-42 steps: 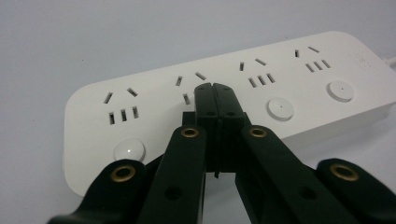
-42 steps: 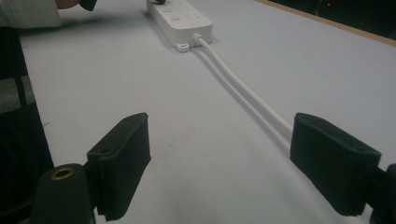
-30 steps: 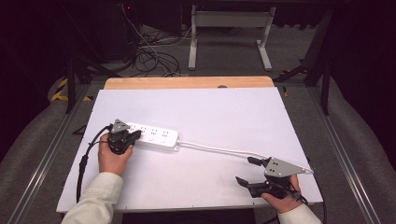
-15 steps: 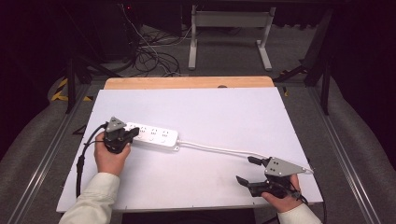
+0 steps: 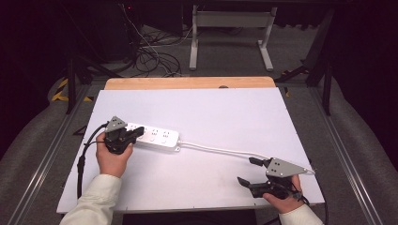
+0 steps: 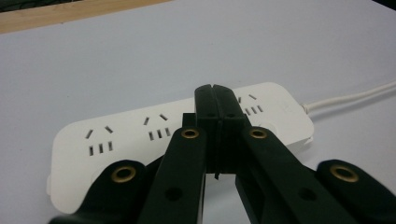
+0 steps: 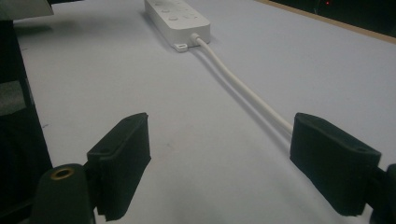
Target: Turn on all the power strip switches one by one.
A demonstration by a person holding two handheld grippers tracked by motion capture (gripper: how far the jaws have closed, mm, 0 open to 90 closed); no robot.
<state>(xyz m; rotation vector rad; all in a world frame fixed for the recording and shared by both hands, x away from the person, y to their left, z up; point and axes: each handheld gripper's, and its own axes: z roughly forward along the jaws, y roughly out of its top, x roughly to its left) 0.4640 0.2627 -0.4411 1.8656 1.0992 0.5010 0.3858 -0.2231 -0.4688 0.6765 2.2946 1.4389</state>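
A white power strip [image 5: 155, 137] lies flat on the white table top [image 5: 211, 112], left of centre. Its white cable [image 5: 216, 149] runs right toward the front right. My left gripper [image 5: 136, 132] hovers over the strip's left end, jaws pressed together with nothing between them. In the left gripper view the shut gripper [image 6: 215, 100] stands in front of the power strip [image 6: 116, 135], whose sockets face up. My right gripper [image 5: 248, 171] rests near the front right corner, open and empty. In the right gripper view the cable [image 7: 243, 88] passes just inside the right pad [image 7: 331, 163] of that gripper [image 7: 219, 158].
A wooden strip [image 5: 187, 83] borders the table's far edge. Beyond it, loose dark cables [image 5: 150, 56] and a metal stand's legs [image 5: 230, 42] are on the floor. Metal rails [image 5: 47, 154] run along both sides of the table.
My left gripper has lifted slightly above the power strip's left end, still shut. The right gripper and the strip have not moved.
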